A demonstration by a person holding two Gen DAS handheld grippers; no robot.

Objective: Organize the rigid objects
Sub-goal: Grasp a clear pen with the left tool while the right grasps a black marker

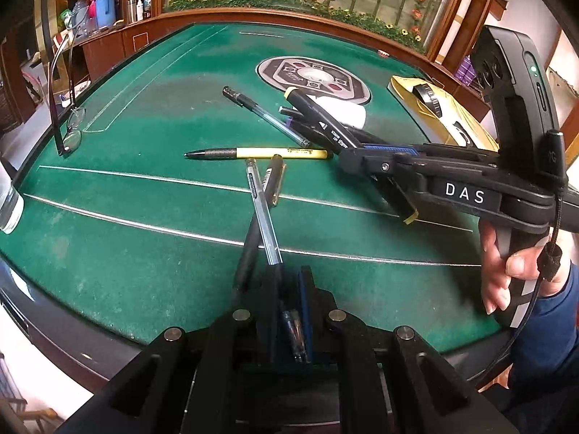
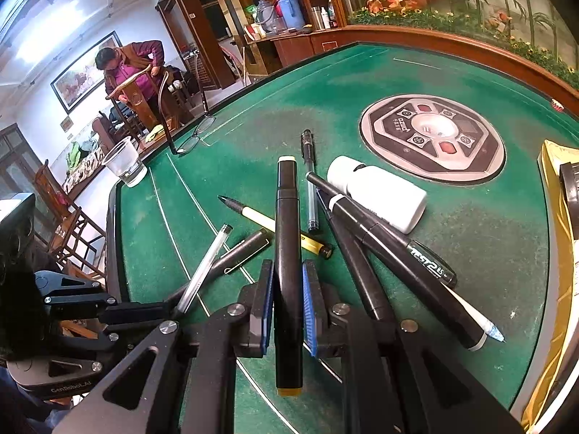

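Observation:
My left gripper (image 1: 287,275) is shut on a clear pen (image 1: 260,202), which sticks out over the green table (image 1: 144,217). A black pen with a metal clip (image 1: 269,181) crosses under the clear pen and runs beside my left fingers. The right gripper (image 2: 287,289) is shut on a black marker with yellow ends (image 2: 287,217), which points away from me. The left wrist view shows that right gripper (image 1: 353,155) reaching in from the right with the marker (image 1: 315,115). Loose on the felt lie a yellow pen (image 2: 267,222), a capped clear pen (image 2: 309,181) and two black markers (image 2: 398,246).
A white bottle (image 2: 376,195) lies by the round centre panel (image 2: 430,137). Folded glasses (image 1: 72,126) and a clear cup (image 2: 125,162) sit near the left edge. A yellow packet (image 1: 434,108) is at the right. A person (image 2: 130,68) stands by chairs beyond the table.

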